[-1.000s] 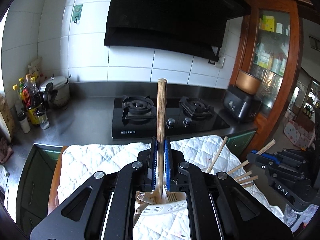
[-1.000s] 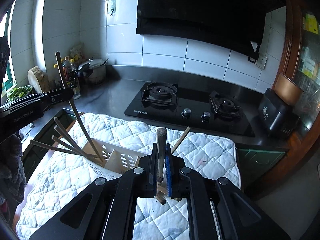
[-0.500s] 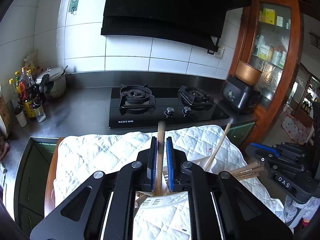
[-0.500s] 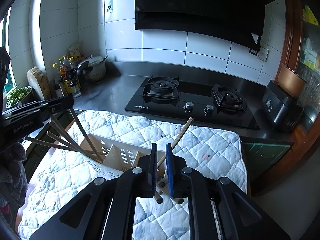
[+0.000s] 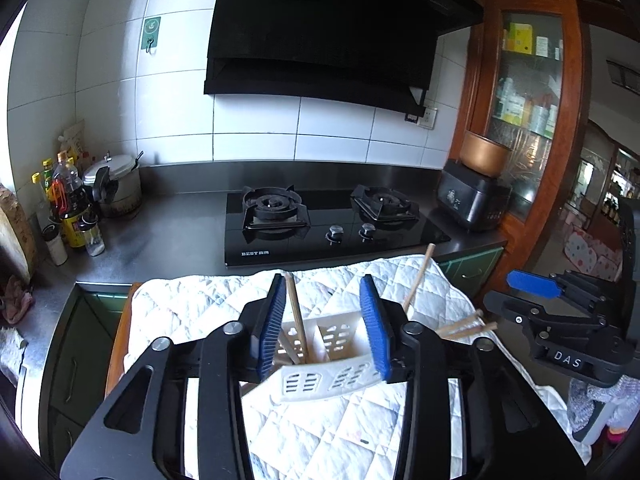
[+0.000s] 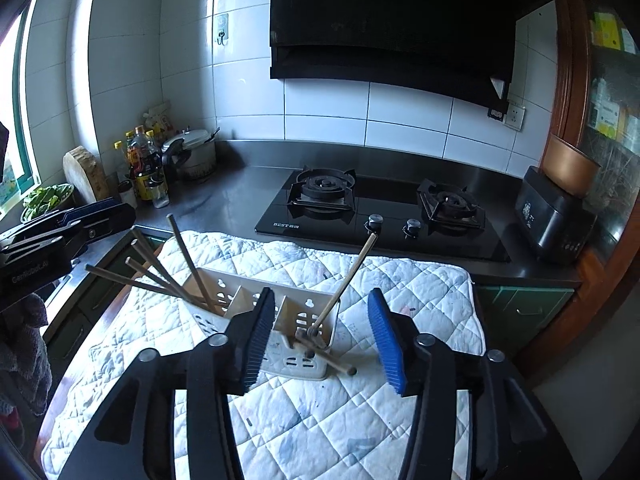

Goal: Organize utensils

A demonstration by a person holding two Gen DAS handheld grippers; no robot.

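Observation:
A white slotted utensil caddy (image 5: pixel 320 384) (image 6: pixel 304 364) lies on a quilted white cloth (image 5: pixel 192 312). My left gripper (image 5: pixel 322 284) has its jaws opening. A wooden chopstick (image 5: pixel 296 312) stands in the caddy between them, close beside the left pad (image 5: pixel 272 320) and free of the right one. My right gripper (image 6: pixel 320 294) is also opening. A chopstick (image 6: pixel 352 276) leans out of the caddy's near compartment between its spread pads, gripped by neither. Several more chopsticks (image 6: pixel 160 272) fan out of the far compartment. Each gripper shows in the other's view: the right gripper (image 5: pixel 560 320) and the left gripper (image 6: pixel 60 236).
Behind the cloth are a black gas hob (image 5: pixel 320 224), a steel counter (image 5: pixel 168 232), bottles (image 5: pixel 72 208) and a lidded pot (image 5: pixel 116 188) at the left, and a black cooker (image 5: pixel 472 200) by a wooden cabinet (image 5: pixel 528 100) at the right.
Both grippers went from shut on an upright chopstick to open. Each chopstick slid down into the caddy. Both grippers drew back from the caddy.

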